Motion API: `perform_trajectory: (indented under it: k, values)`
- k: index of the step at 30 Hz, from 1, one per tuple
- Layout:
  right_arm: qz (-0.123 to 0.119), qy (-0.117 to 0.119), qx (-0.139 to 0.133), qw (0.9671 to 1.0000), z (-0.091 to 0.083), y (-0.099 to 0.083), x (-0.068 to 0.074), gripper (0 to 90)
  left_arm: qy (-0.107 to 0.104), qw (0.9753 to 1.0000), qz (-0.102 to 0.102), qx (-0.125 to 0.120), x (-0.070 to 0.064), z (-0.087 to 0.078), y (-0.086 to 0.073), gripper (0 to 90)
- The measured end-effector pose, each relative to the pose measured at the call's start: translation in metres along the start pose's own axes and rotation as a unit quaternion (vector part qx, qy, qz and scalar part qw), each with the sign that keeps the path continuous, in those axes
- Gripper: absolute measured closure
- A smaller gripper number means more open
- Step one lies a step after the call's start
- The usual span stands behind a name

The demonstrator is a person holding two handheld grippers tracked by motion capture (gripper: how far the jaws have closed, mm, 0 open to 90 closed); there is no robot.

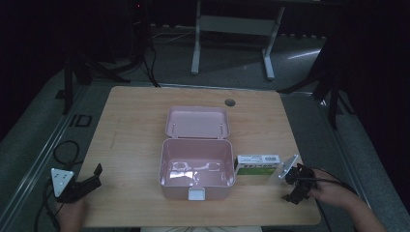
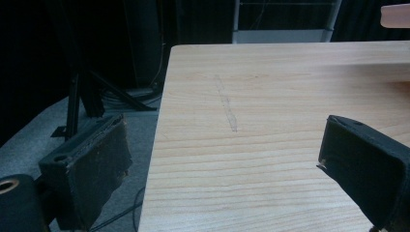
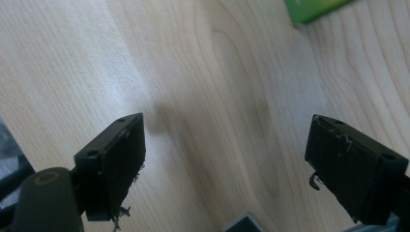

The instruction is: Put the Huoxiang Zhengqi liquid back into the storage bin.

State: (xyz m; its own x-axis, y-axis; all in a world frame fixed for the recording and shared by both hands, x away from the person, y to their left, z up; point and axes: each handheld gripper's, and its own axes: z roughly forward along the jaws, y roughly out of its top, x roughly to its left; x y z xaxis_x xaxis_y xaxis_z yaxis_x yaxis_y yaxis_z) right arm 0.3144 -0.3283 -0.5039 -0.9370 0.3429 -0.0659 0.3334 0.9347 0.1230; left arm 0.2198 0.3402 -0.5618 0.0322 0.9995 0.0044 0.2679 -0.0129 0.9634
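Observation:
A pink plastic box (image 1: 197,170) stands open at the middle of the table, its lid (image 1: 197,122) tipped back; a corner of the pink box (image 2: 395,15) reaches the left gripper view's top right. The inside looks empty. A white and green carton (image 1: 257,165) lies just right of the box; its green corner (image 3: 316,8) appears in the right gripper view. My left gripper (image 1: 95,175) rests at the table's front left edge, open, jaws wide over bare wood (image 2: 227,145). My right gripper (image 1: 295,186) hovers at the front right, beside the carton, open with nothing between its jaws (image 3: 227,159).
The wooden table (image 1: 130,130) has bare room left of and behind the box. A round cable hole (image 1: 229,102) sits near its far edge. A desk frame (image 1: 232,34) stands on the floor beyond. Black stands (image 1: 72,72) and cables flank the table.

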Motion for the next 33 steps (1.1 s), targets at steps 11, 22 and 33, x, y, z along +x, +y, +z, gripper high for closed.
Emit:
perform_trajectory:
  k: [11,22,33]
  values:
    - [-0.048,0.032,-0.004,0.9983,-0.005,0.028,0.018,10.4,-0.002,1.0,0.003,0.0,0.0,0.0,0.0,4.5]
    - [-0.086,0.048,0.003,0.9951,-0.01,0.056,0.031,12.8,-0.005,1.0,0.002,0.0,0.0,0.0,0.0,4.5]
    - [-0.134,0.054,-0.016,0.9894,-0.044,0.084,0.043,14.3,-0.005,1.0,0.001,0.001,0.0,0.0,0.0,4.5]
